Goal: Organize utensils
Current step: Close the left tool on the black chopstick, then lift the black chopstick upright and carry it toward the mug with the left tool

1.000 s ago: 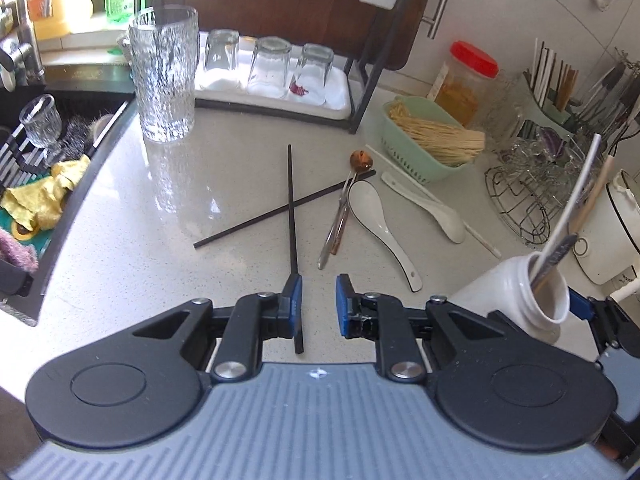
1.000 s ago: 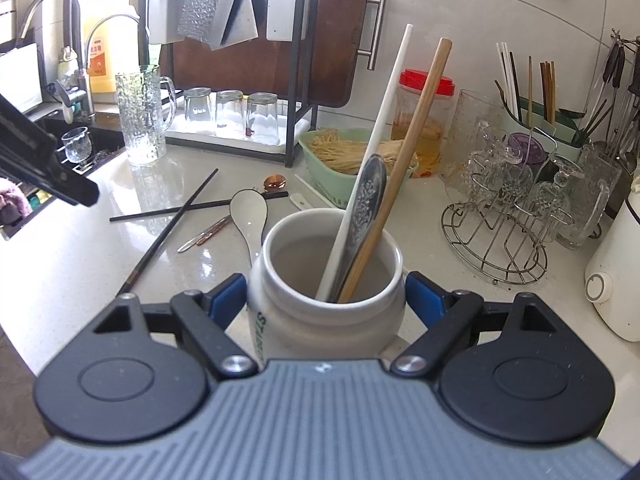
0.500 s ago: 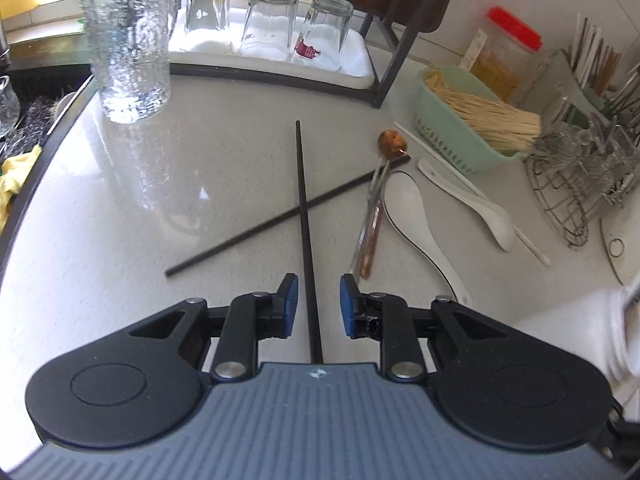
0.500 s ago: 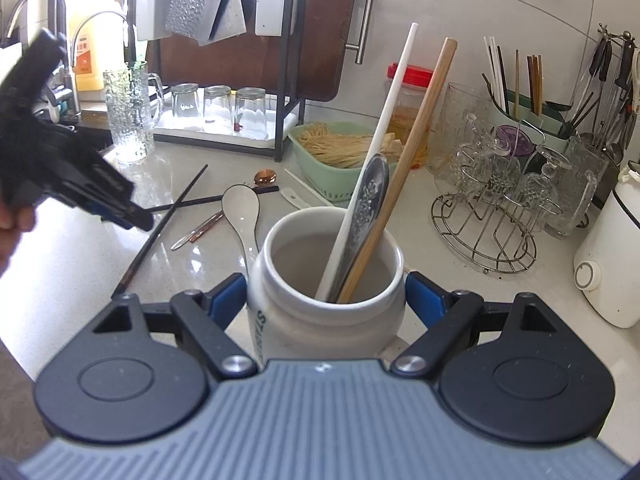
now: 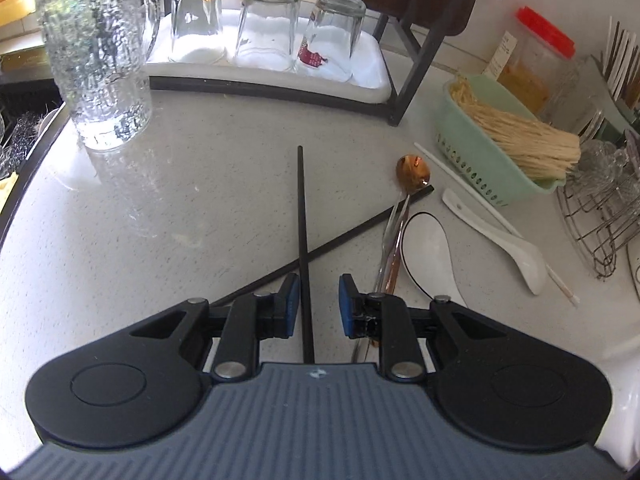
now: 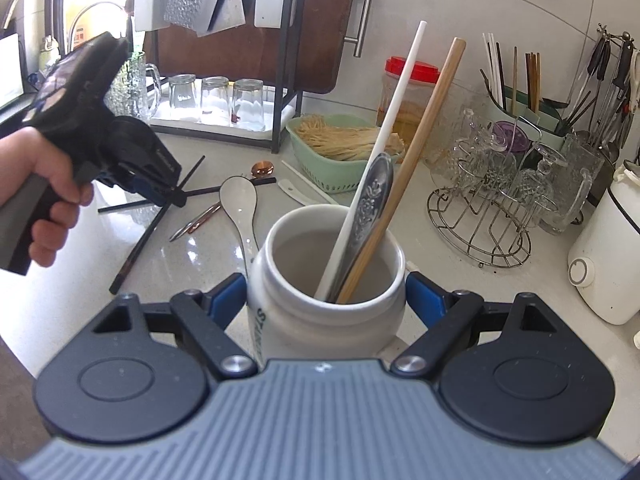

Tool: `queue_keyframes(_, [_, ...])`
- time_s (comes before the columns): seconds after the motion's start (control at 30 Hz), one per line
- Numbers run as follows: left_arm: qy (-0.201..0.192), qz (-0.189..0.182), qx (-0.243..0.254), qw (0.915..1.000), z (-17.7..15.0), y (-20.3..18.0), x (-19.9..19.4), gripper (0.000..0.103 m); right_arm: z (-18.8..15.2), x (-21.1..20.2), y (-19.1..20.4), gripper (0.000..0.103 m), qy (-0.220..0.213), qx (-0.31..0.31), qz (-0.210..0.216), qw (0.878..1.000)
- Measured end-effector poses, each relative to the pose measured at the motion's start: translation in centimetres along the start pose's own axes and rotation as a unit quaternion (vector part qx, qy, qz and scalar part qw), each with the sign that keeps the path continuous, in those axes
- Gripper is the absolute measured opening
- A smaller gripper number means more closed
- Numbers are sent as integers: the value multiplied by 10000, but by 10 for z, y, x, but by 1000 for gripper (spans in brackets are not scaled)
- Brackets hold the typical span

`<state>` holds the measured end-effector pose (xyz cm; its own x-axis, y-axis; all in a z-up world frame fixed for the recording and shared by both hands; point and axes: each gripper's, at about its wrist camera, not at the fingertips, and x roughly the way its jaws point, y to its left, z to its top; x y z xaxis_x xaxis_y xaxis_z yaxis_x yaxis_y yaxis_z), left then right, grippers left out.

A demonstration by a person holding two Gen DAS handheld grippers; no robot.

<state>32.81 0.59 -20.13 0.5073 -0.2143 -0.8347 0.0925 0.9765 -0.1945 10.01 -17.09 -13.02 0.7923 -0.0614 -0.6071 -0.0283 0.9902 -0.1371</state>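
Straddling a long black chopstick (image 5: 301, 216) on the speckled worktop (image 5: 180, 208), left gripper (image 5: 315, 305) jaws standing slightly apart, not yet pinching; right gripper (image 6: 326, 300) jaws clamping the white ceramic utensil jar (image 6: 320, 300); next move calls for closing and lifting.

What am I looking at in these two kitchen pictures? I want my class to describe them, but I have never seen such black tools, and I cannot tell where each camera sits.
No robot here: a person holds a two-finger gripper in each hand, and a wide-angle camera on each gripper looks forward along its fingers.

The left camera's picture shows the left gripper above the counter. Its blue pads are apart, with a black chopstick between them, not squeezed. A second black chopstick crosses it. Beside them lie a copper spoon, two white ceramic spoons and a thin white chopstick.

The right camera's picture shows the right gripper clamped on a white jar that already holds a white chopstick, a wooden chopstick and a metal spoon. The person's left hand appears at its left edge.
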Motion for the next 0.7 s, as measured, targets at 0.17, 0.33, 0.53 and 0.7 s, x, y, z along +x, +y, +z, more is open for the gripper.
queue_keyframes(0.17, [2,225,113,9997,6,-5,7,24,0,0,0,89,10,7,-8,10000])
queue_keyframes(0.33, [-14,425,186,9989,9,-7,12,10,0,0,0,89,3,8,-8,10000])
queue_keyframes(0.53, [92,356,174,9992,10,-6,12,6,0,0,0,89,-7,6,-6,10000])
queue_keyframes(0.7, [67,304,166,9994,7,-6,2,6,-1,0,-1,89,-31,23,-10,10000])
